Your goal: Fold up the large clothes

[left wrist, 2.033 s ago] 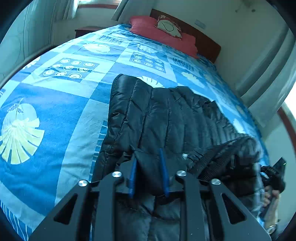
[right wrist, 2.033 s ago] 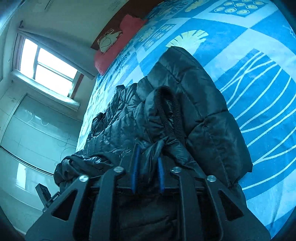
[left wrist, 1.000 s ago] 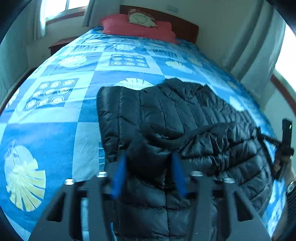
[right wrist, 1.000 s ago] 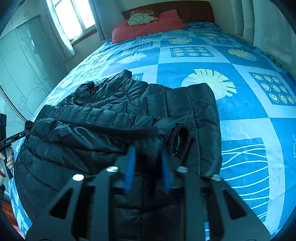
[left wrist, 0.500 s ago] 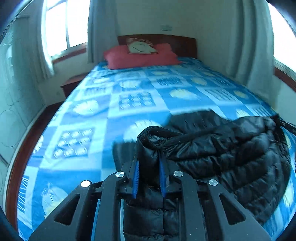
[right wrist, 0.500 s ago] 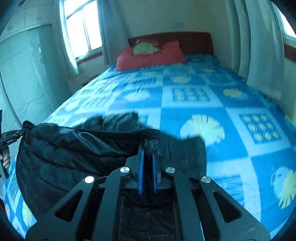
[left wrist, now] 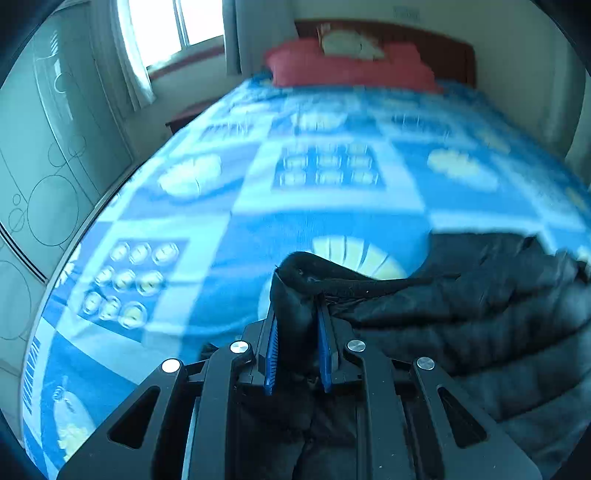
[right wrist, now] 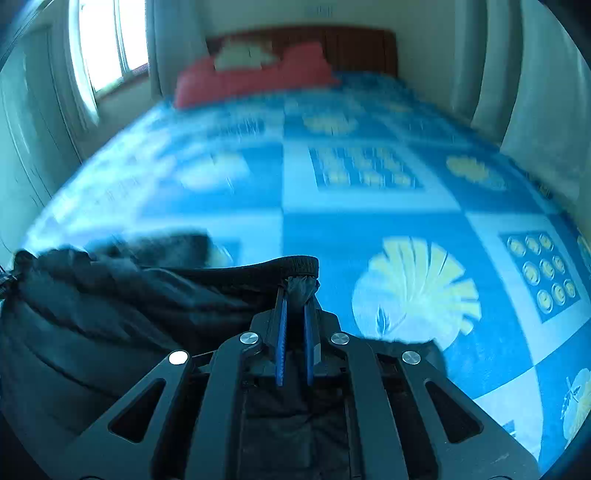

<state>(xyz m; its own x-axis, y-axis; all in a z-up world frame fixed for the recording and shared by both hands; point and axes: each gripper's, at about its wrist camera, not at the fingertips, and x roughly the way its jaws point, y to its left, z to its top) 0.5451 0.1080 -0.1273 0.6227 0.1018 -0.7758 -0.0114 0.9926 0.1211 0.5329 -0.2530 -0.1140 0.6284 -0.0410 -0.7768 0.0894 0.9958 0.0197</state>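
A black quilted puffer jacket (left wrist: 498, 317) is lifted off the blue patterned bedspread (left wrist: 325, 221). My left gripper (left wrist: 297, 314) is shut on one corner of its ribbed hem, with a thick wad of fabric between the blue pads. My right gripper (right wrist: 295, 301) is shut on the other hem corner, pinching a thin bunch of shiny fabric. The hem (right wrist: 221, 271) stretches taut between the two, and the jacket (right wrist: 92, 314) hangs and bunches below it. The lower part of the jacket is hidden behind the gripper bodies.
Red pillows (left wrist: 351, 66) and a wooden headboard (right wrist: 354, 48) lie at the far end of the bed. A window (left wrist: 166, 29) with curtains and a wardrobe (left wrist: 44, 177) stand to the left. More curtains (right wrist: 535, 92) hang on the right.
Both grippers closed on the hem corners, lifted the jacket's edge and carried it over the bed towards the headboard. The views tilted up and are motion-blurred.
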